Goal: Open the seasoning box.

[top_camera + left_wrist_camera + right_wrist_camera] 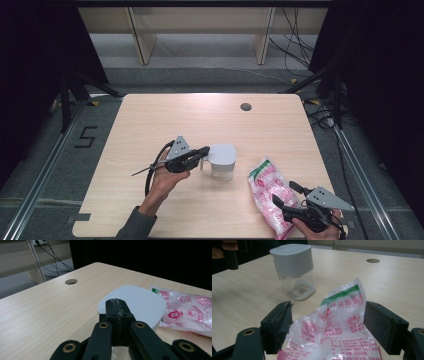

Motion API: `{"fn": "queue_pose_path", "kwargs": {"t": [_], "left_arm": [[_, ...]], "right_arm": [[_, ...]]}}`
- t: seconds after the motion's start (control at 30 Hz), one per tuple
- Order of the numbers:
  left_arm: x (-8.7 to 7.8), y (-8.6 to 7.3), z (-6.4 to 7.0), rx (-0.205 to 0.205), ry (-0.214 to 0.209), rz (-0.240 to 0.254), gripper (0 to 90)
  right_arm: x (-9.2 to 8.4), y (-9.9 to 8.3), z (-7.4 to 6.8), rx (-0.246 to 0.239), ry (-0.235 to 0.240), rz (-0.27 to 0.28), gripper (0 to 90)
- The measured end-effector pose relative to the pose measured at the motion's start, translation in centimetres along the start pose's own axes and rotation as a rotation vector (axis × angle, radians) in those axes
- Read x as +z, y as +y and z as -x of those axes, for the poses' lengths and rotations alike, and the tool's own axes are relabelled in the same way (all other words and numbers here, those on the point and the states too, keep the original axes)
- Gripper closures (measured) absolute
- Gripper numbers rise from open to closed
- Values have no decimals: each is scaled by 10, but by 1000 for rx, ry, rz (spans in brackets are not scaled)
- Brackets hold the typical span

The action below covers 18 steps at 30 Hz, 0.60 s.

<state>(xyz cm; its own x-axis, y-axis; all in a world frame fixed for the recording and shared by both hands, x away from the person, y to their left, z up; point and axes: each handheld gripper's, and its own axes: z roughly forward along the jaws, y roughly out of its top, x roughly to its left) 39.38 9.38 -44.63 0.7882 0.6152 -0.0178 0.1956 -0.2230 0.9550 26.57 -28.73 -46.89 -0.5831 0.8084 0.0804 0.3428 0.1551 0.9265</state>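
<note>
Jar (222, 162): rigid, light, lidded; best held at the handle.
Bag (270, 195): soft, crinkly, slippery.
Left hand-held gripper (204, 151): closed at jar handle.
Right hand-held gripper (285, 198): apart around bag.

Readable marks: one floor number, one printed bag

A black "5" (87, 136) is marked on the grey floor left of the table. The plastic bag (336, 327) carries red print (Chinese characters, too small and creased to read) in round seals and lines, with a partial number string along its lower edge, under a green band.
</note>
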Motion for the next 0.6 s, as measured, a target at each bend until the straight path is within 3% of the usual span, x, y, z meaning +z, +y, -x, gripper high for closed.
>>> {"fn": "queue_pose_path", "kwargs": {"t": [0.17,0.27,0.33,0.43,0.47,0.53,0.57,0.6], "left_arm": [[4,-2,-5,-26,2,-3,894],[4,-2,-4,-20,4,-6,893],[4,-2,-5,-16,0,-4,889],[3,-3,-5,-36,-3,2,886],[3,-3,-6,-33,-8,5,886],[3,-4,-6,-31,-3,5,886],[3,-4,-6,-29,-1,2,884],[3,-4,-6,-30,-1,1,884]], "right_arm": [[0,1,0,-7,-2,-3,238],[0,1,-2,-5,-5,11,237],[2,2,-4,23,6,18,228],[7,8,-8,27,18,17,204],[10,11,-7,-30,19,26,186],[16,20,-15,-6,31,0,176],[20,23,-16,-38,37,0,181],[25,26,-21,-38,33,-7,203]]}}
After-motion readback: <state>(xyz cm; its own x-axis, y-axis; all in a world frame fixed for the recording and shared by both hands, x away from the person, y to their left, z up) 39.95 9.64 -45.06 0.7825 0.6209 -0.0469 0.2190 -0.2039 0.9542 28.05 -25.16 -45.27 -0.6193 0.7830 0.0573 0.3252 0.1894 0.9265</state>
